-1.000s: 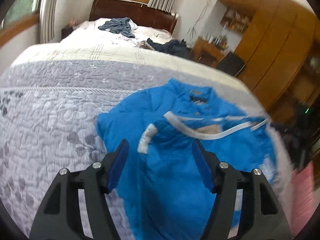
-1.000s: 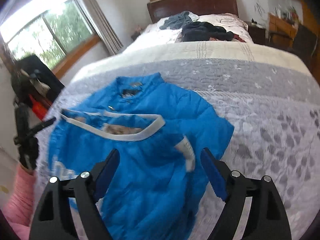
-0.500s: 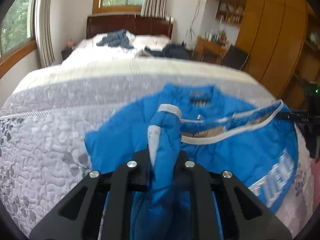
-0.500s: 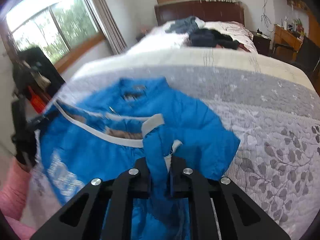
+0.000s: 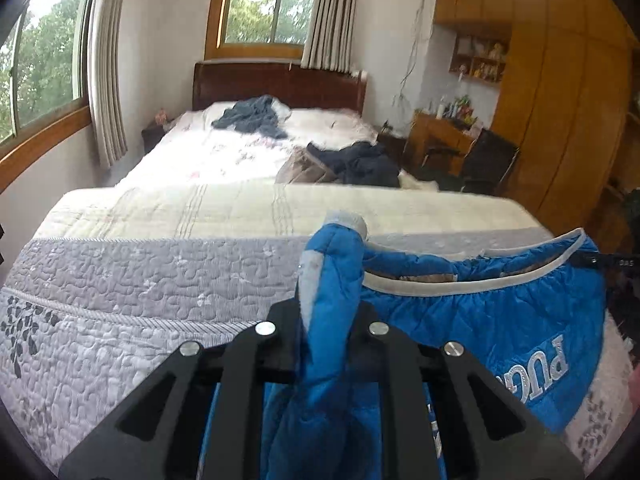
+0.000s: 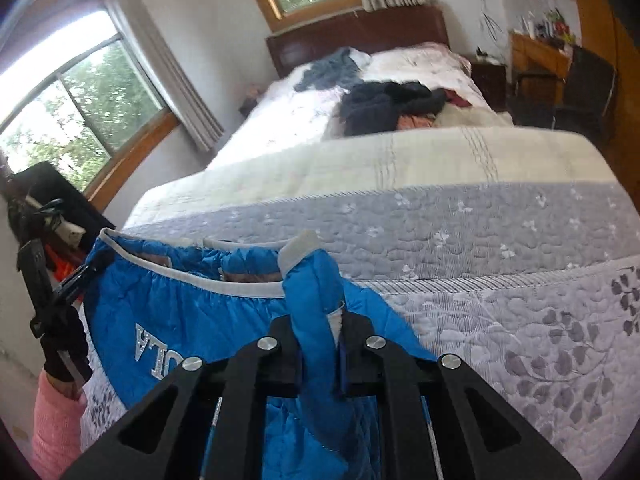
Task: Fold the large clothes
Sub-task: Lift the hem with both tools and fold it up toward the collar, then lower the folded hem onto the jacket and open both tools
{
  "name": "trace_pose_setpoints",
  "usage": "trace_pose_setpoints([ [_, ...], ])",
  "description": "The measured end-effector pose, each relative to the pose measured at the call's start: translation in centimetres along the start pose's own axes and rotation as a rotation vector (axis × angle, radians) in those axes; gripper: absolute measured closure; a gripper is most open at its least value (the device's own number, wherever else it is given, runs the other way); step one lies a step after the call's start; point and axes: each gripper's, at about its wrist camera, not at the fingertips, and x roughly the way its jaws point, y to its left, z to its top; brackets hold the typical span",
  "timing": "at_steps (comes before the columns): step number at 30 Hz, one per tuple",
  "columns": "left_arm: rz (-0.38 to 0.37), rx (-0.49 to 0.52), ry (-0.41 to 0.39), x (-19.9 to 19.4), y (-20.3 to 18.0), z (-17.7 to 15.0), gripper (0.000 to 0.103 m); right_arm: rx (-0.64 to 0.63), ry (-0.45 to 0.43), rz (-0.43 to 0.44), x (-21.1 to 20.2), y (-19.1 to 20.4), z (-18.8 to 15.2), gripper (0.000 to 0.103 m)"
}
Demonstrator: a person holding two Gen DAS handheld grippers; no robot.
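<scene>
Both my grippers were up off the bed (image 5: 120,280) with the blue jacket (image 5: 500,312) between them. Left gripper (image 5: 328,332): jaws clamped on a bunched fold of the jacket, a grey-trimmed cuff (image 5: 346,220) poking up above the pinch. Right gripper (image 6: 320,336): jaws likewise clamped on a bunched fold of the same jacket (image 6: 192,312), a grey cuff (image 6: 300,250) standing above them.

From the left view the jacket's grey-edged hem (image 5: 460,288) stretched away to my right in a sagging line, white lettering (image 5: 536,368) showing upside down on the blue panel below it. From the right view the same hem (image 6: 224,286) ran off to my left, with lettering (image 6: 156,354) turned sideways. The lower part of the jacket hung down behind my jaws; whether it touched the grey quilt (image 6: 500,320) I could not tell.

Farther up the bed lay a cream blanket (image 5: 240,208), then a dark heap of clothes (image 5: 356,162) and a grey-blue garment (image 5: 252,118) near the wooden headboard (image 5: 280,84). A pink sleeve (image 6: 52,424) showed at the lower left edge of the right view. Wooden wardrobe (image 5: 560,100) stood to the right.
</scene>
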Motion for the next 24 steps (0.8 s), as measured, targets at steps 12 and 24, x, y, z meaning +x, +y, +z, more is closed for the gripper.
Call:
trace_pose_setpoints([
  [12,0.074,-0.055,0.245,9.7,2.6,-2.9,0.070,0.126,0.140,-0.068,9.5,-4.4,-2.2,0.086],
  [24,0.058,-0.116,0.139,0.7,4.2,-3.2,0.055,0.107,0.081,-0.058,2.9,-4.1,-5.1,0.062],
])
